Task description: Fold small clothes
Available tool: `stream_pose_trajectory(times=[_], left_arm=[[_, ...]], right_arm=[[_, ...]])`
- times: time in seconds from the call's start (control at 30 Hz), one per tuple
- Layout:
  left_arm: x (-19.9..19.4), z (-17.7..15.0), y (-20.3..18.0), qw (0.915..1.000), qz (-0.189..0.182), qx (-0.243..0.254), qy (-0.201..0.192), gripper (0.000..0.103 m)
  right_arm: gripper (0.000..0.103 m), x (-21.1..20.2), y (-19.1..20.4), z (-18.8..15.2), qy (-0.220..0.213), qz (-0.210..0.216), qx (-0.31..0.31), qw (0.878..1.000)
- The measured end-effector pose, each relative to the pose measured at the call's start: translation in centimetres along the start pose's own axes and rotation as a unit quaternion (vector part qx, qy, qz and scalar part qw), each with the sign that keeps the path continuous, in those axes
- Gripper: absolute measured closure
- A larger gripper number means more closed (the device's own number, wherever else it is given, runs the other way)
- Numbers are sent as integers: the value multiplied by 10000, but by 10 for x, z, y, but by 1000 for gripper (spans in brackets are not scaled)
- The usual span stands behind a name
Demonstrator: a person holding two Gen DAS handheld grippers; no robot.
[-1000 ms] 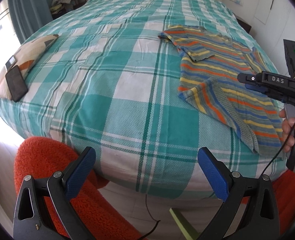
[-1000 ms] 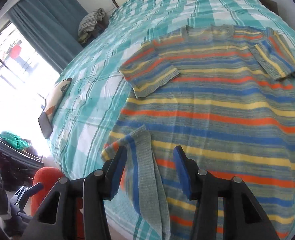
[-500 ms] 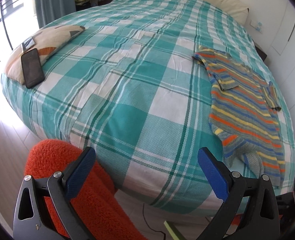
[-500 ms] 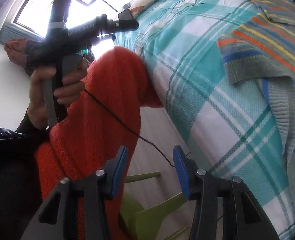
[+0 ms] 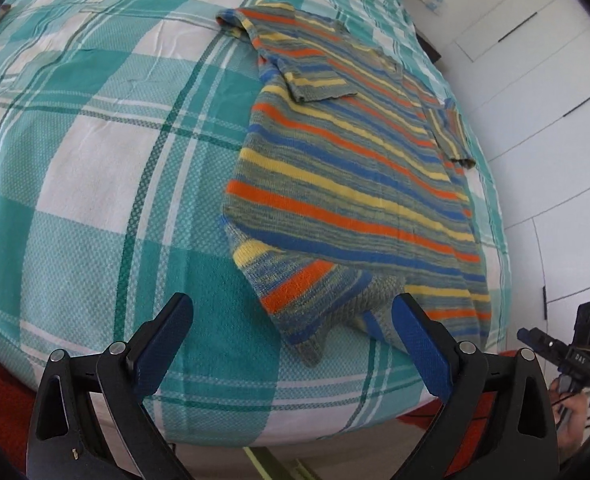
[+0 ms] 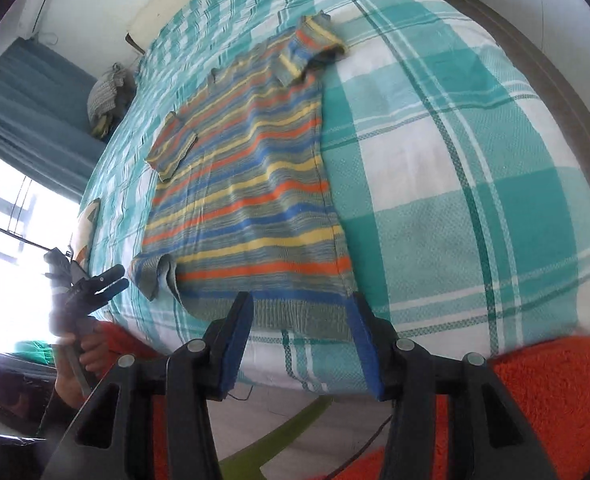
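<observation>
Your left gripper, wide but closing, frames the sweater's turned-up hem corner; your right gripper gapes half-wide, empty, over the bed-edge hem.

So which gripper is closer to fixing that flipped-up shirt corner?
Probably left: the left gripper hangs over the striped shirt's flipped corner, jaws closing around nothing. The right gripper faces the flat hem.

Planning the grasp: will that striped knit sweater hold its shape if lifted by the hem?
Probably not. The striped knit sweater lies limp, and its hem corner is already flopped over, so it would likely drape and sag. The ribbed hem looks textured, so it probably won't slip from the pads.
</observation>
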State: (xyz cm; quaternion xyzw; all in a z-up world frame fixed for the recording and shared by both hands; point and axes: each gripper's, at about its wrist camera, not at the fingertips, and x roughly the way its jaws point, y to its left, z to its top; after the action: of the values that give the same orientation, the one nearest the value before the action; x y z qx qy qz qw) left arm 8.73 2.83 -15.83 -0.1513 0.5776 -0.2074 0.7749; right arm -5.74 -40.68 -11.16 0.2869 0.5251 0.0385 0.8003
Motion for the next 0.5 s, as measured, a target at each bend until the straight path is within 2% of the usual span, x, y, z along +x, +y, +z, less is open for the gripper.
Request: stream_pose_trajectory(times=[0.03,0.07,0.1,0.17,0.23,0.33,0.4,0.47,0.5], left_arm=[[9,-3,1,9996,-152,-67,212,55],[17,-5,1,9984,-301,-68,465,81],[20,-8,2,9971,-424,-44,636,97],[6,-12,0,9965,-426,272,669,99],[-17,-14,3,9929,-35,918,757,99],[-33,-14,17,9800,611,1582,1038,99],[-34,-13,24,9801,534,1595,1055,97],[-32,-13,28,9832,438,1491,963,87],[-30,-13,28,9838,430,1469,937,62]], right_arm=[[53,4,-5,-1,107,53,142,9998],[53,10,-11,-2,242,57,314,9992],[53,14,-20,-6,381,13,510,9980],[53,22,-34,-10,593,-99,760,9953],[53,23,-38,-13,658,-169,735,9950],[53,25,-36,-9,633,-126,604,9961],[51,32,-32,-4,600,-99,444,9972],[44,43,-28,1,629,-142,240,9976],[43,49,-25,3,673,-245,130,9973]])
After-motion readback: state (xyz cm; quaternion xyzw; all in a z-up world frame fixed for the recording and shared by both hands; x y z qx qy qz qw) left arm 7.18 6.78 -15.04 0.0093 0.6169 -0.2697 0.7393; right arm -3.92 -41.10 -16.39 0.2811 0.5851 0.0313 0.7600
